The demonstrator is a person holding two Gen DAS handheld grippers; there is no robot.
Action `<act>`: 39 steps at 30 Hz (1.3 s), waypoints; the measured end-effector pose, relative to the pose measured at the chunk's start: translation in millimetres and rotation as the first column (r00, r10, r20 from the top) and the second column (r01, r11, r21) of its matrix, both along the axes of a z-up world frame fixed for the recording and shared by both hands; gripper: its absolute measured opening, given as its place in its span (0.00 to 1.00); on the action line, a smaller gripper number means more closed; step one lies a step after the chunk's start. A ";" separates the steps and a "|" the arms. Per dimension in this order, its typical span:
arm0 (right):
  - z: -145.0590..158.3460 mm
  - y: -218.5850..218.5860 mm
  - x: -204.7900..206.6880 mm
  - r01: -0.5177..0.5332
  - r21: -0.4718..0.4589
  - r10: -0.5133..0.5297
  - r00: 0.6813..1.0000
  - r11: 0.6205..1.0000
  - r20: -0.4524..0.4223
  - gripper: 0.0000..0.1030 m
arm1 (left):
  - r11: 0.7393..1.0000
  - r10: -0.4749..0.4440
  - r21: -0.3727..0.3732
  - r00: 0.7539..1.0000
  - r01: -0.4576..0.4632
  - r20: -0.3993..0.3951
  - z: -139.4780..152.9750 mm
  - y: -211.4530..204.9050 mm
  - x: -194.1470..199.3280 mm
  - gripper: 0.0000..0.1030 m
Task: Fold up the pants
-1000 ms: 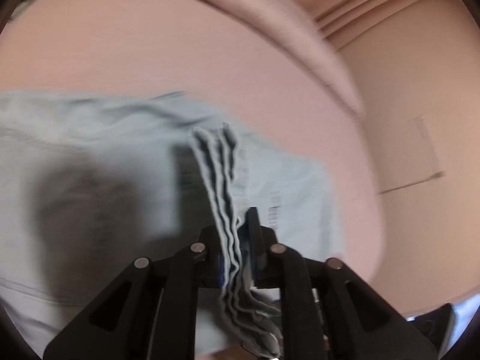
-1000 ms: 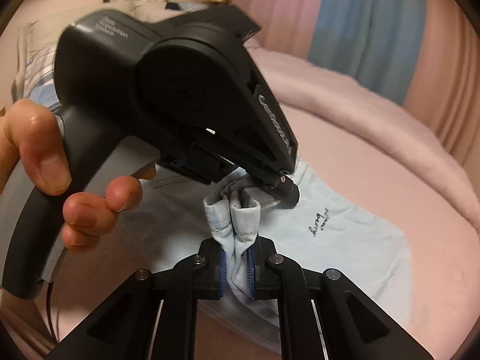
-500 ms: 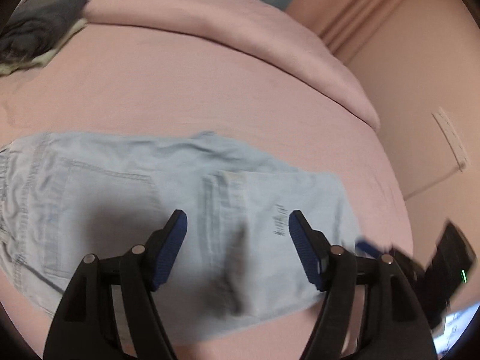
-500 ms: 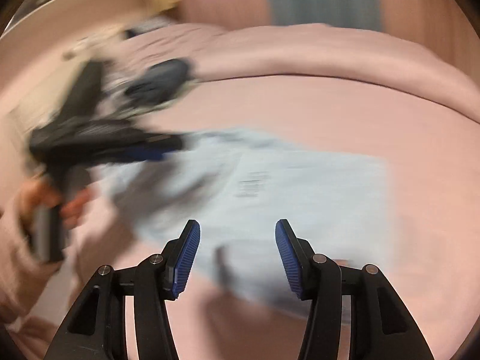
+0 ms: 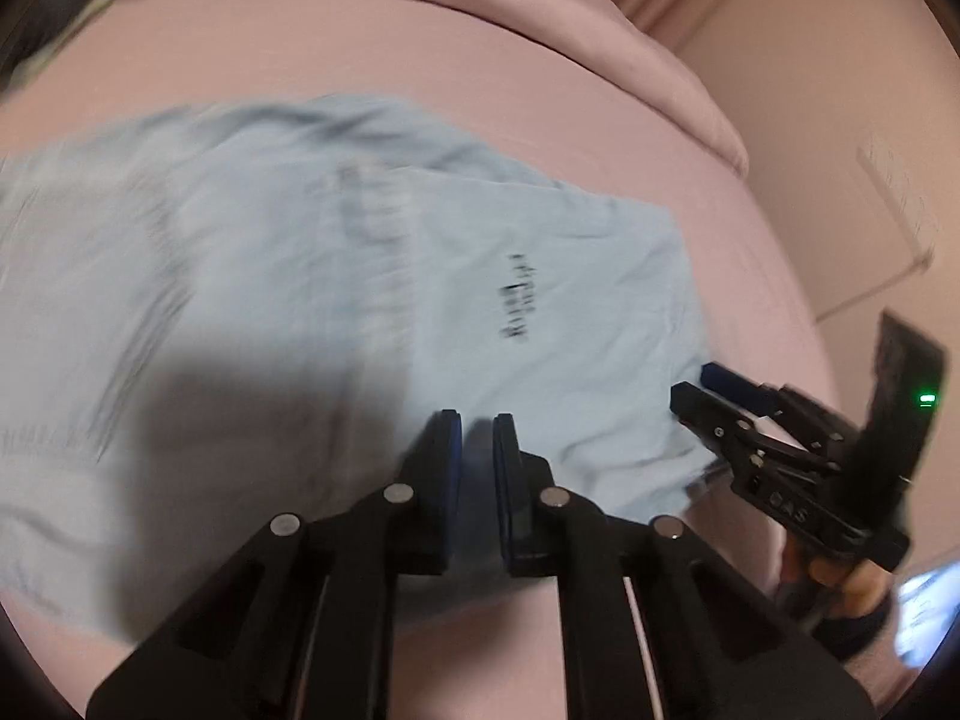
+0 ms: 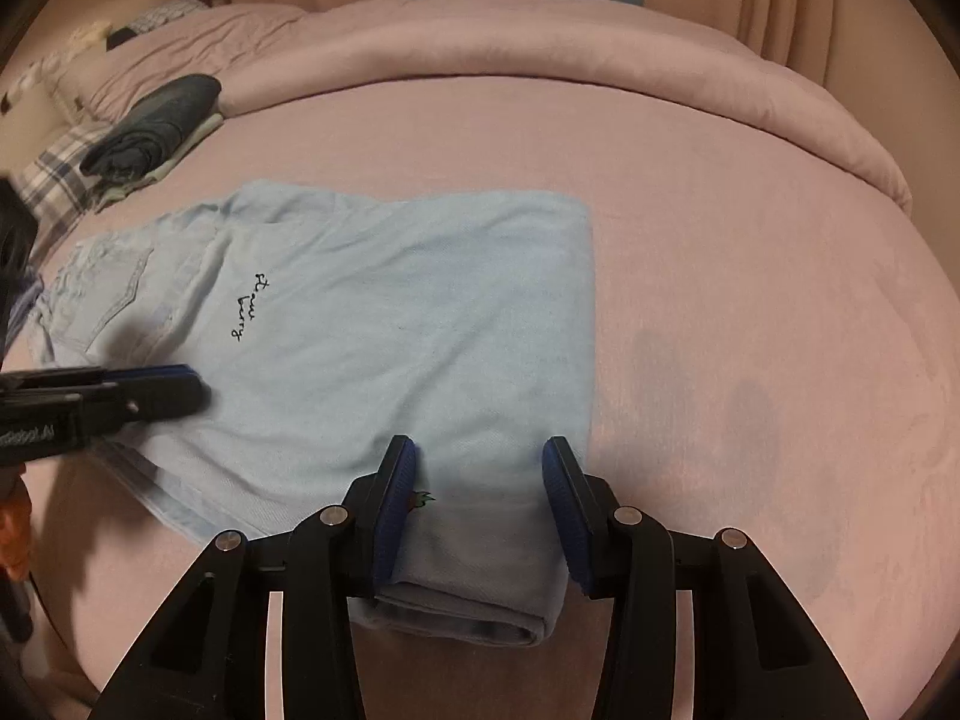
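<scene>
Pants (image 6: 384, 348) lie folded over on the bed (image 6: 750, 252), beneath both tools; the right gripper (image 6: 480, 480) stands wide open, empty, straddling the near folded corner, the left gripper (image 5: 477, 438) nearly closed, empty; the next fold likely needs regrasping

The pale blue pants (image 6: 384, 324) lie folded flat on the pink bed (image 6: 750, 312), apparently in half.

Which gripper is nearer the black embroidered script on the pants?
Left. The left gripper hovers just below the script; the right gripper sits at the folded corner of the pants, farther off.
</scene>
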State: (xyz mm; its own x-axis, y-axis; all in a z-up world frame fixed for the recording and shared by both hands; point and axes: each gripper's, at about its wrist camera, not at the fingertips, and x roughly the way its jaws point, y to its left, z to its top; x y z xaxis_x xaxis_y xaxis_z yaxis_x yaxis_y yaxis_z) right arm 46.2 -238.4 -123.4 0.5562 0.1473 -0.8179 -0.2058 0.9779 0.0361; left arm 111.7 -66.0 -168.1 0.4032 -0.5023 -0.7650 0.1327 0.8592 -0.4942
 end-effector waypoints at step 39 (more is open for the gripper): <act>-17.4 193.6 61.5 -0.552 0.047 0.554 0.830 0.832 -0.064 0.04 | 0.992 0.031 -0.120 0.999 -0.036 -0.039 2.9 33.3 -17.6 0.11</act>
State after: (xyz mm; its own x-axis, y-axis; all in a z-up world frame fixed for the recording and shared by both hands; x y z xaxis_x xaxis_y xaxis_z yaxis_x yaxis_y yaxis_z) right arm 107.6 -44.8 -140.8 0.3153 0.4334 -0.8442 -0.7079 0.7000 0.0949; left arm 94.1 -32.6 -165.2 0.3941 -0.5784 -0.7142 0.0846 0.7967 -0.5984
